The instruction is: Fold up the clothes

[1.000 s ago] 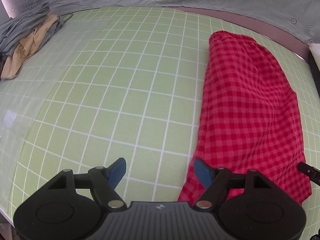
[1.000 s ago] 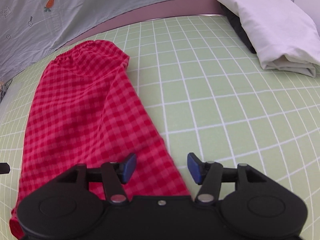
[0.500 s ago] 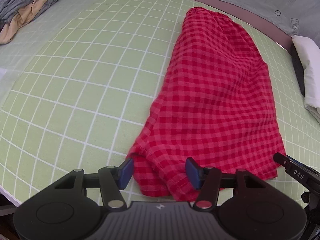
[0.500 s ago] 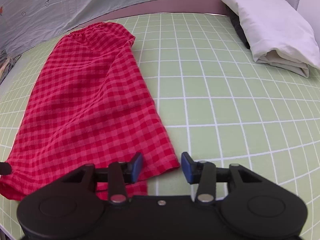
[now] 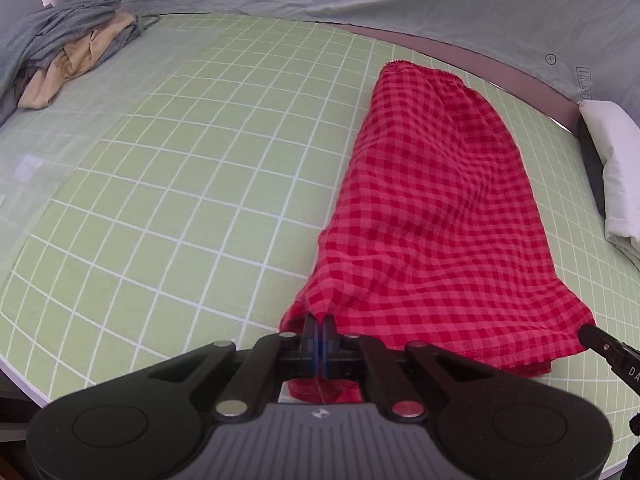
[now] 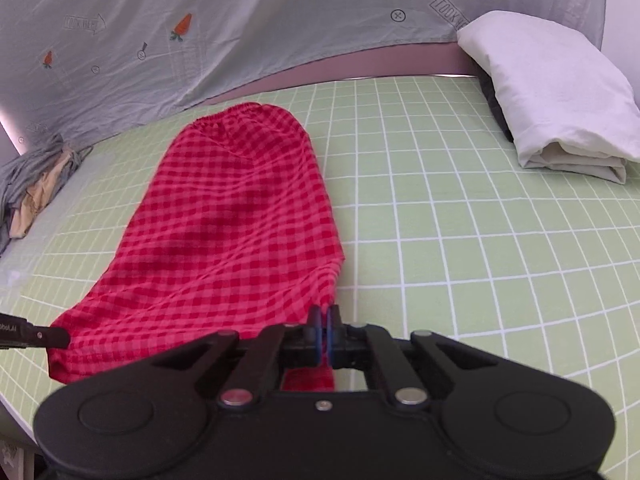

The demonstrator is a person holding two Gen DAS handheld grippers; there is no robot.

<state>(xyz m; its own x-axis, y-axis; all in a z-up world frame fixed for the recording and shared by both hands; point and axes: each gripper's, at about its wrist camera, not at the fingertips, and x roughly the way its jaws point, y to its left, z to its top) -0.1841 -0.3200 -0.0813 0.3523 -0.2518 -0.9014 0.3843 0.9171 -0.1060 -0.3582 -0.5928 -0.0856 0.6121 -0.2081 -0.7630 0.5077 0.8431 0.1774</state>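
Red checked shorts (image 5: pixel 436 216) lie lengthwise on the green grid mat (image 5: pixel 192 184), elastic waistband at the far end. My left gripper (image 5: pixel 319 322) is shut on the near left hem corner of the shorts. In the right wrist view my right gripper (image 6: pixel 323 316) is shut on the near right hem corner of the same shorts (image 6: pixel 236 236). The hem between the two grippers is lifted slightly and hangs in a shallow curve. Each gripper's tip shows at the edge of the other's view.
A pile of grey and beige clothes (image 5: pixel 68 52) lies at the far left of the mat. A folded white garment (image 6: pixel 556 92) rests on something dark at the far right. A grey printed sheet (image 6: pixel 240 28) hangs behind. The mat's near edge (image 5: pixel 24 384) is close.
Both grippers were open beside the near hem; both have now closed on the hem corners, left on the left corner, right on the right corner, and raised them slightly.
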